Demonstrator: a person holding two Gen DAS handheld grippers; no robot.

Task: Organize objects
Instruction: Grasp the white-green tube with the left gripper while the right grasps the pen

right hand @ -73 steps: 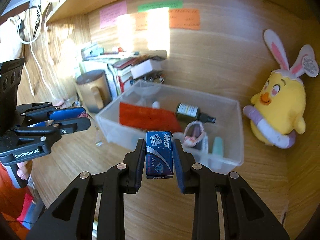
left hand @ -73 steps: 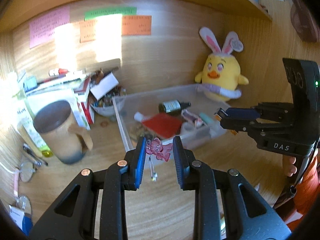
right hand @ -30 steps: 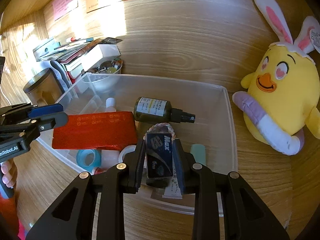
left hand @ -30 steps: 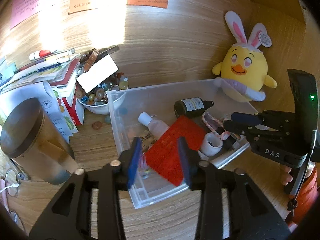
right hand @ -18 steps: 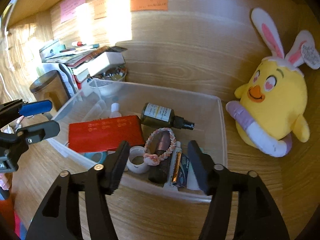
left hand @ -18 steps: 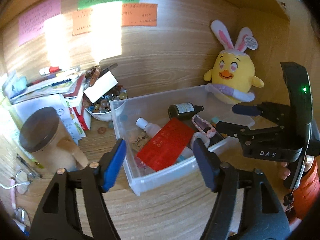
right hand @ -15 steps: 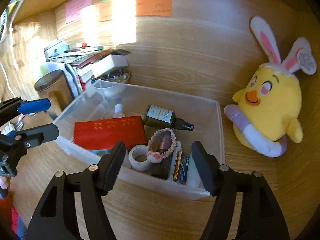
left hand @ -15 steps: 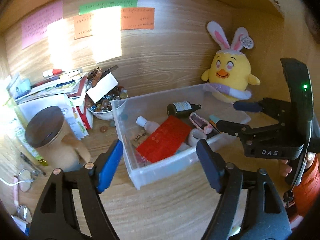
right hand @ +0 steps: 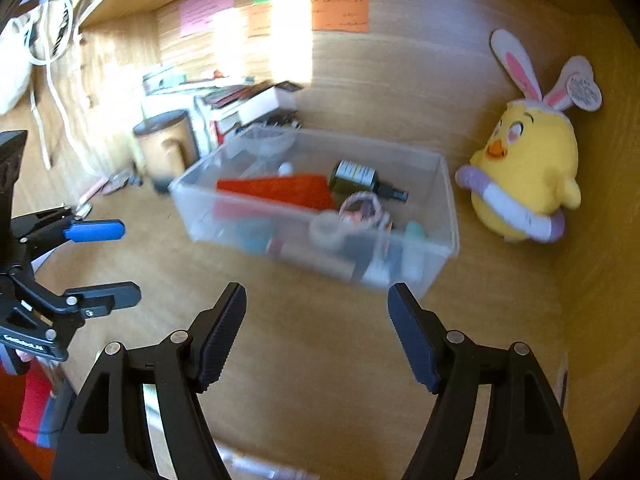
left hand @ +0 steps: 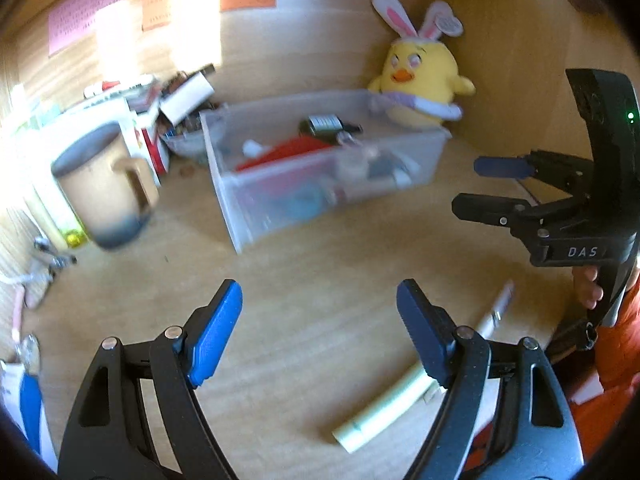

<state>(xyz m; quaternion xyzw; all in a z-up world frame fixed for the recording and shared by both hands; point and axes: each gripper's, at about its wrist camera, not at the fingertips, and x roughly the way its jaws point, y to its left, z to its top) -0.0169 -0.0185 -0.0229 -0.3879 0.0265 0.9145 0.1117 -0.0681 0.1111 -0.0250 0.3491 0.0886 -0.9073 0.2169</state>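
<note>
A clear plastic bin (left hand: 424, 136) (right hand: 446, 200) stands on the wooden desk and holds a red card (right hand: 276, 188), a dark bottle (right hand: 360, 178), a pink hair tie (right hand: 362, 204) and other small items. My left gripper (left hand: 320, 332) is open and empty, well in front of the bin. My right gripper (right hand: 316, 332) is open and empty, also in front of the bin. A pale green tube (left hand: 384, 408) and a white pen (left hand: 496, 308) lie on the desk by my left gripper's right finger. The right gripper also shows in the left wrist view (left hand: 480, 186), the left one in the right wrist view (right hand: 108, 260).
A yellow bunny-eared plush (left hand: 420, 76) (right hand: 524, 172) sits right of the bin against the wall. A brown mug (left hand: 100, 188) (right hand: 168, 144), stacked books (right hand: 248, 104) and a bowl of small things (left hand: 188, 136) stand left of the bin. Small items (left hand: 44, 256) lie at the far left.
Both grippers let go of their items into the bin, opened wide and have pulled back from it toward the desk's front; the tube and pen have come into the left view.
</note>
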